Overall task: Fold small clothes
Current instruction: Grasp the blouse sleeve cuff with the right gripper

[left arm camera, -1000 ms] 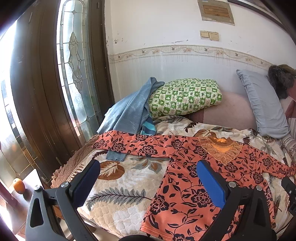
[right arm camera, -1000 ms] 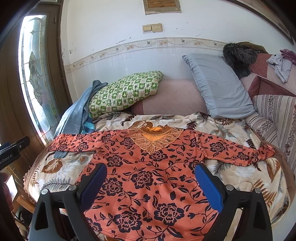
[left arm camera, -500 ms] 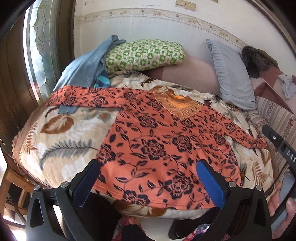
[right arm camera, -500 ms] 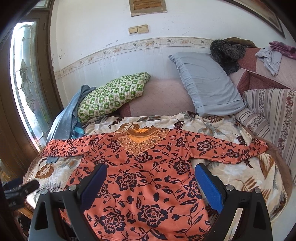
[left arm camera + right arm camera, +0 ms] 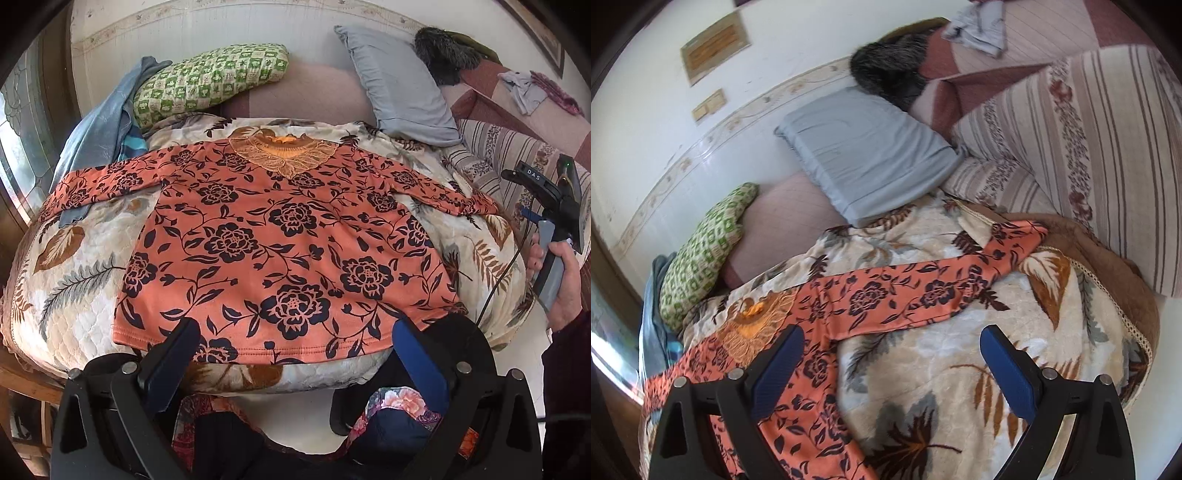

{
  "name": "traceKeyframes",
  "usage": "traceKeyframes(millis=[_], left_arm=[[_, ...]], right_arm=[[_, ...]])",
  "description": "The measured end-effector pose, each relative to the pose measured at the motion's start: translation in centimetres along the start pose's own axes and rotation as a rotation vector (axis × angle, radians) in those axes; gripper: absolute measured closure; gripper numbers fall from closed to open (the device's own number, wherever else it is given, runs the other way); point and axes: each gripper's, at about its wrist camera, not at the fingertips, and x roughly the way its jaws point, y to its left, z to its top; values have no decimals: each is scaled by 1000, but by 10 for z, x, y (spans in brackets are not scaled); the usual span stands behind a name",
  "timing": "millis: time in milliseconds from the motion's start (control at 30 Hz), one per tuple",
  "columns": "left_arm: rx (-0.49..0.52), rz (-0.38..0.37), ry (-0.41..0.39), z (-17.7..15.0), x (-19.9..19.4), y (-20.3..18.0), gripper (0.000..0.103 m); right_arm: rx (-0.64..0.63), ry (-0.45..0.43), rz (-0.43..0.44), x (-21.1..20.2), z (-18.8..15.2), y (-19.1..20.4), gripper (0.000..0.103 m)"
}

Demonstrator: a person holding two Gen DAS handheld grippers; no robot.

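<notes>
An orange long-sleeved top with black flowers [image 5: 288,243] lies spread flat, both sleeves out, on a leaf-patterned quilt [image 5: 77,280]. My left gripper [image 5: 295,354] hovers open above the top's hem at the bed's front edge, holding nothing. In the left wrist view a hand holds the right gripper's body [image 5: 550,221] at the bed's right side. My right gripper [image 5: 890,362] is open over the quilt, just in front of the top's right sleeve [image 5: 923,288], which runs up to the right. The lace collar [image 5: 753,325] shows at the left.
A green checked pillow [image 5: 210,77], a grey pillow [image 5: 399,85] and a blue garment [image 5: 99,129] lie along the wall. Striped cushions [image 5: 1089,147] bound the bed's right side. A dark furry item [image 5: 886,74] sits behind the grey pillow.
My left gripper pulled back and swung right, now facing the whole top from the hem. My right gripper moved right and turned toward the right sleeve. Both stay open.
</notes>
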Motion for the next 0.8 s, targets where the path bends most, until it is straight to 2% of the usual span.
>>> traceKeyframes(millis=[67, 167, 233, 333, 400, 500, 600, 733, 800], left_arm=[[2, 9, 1, 5, 5, 1, 0], [9, 78, -35, 28, 19, 6, 0], [36, 167, -59, 54, 37, 10, 0], [72, 299, -140, 103, 73, 20, 0], [60, 363, -136, 136, 104, 29, 0], [-7, 401, -129, 177, 151, 41, 0], [-30, 422, -106, 197, 194, 45, 0], [-48, 425, -26, 197, 233, 57, 0], [-49, 421, -12, 192, 239, 65, 0]], right_arm=[[56, 24, -23, 20, 16, -23, 6], [118, 54, -65, 45, 39, -42, 6], [137, 78, -92, 64, 53, -47, 6], [155, 155, -158, 102, 72, -56, 6], [176, 215, -210, 132, 83, -63, 6], [217, 306, -301, 171, 91, -72, 6], [216, 373, -393, 203, 91, -74, 6], [154, 451, -539, 232, 84, -70, 11], [144, 477, -570, 239, 79, -72, 21]])
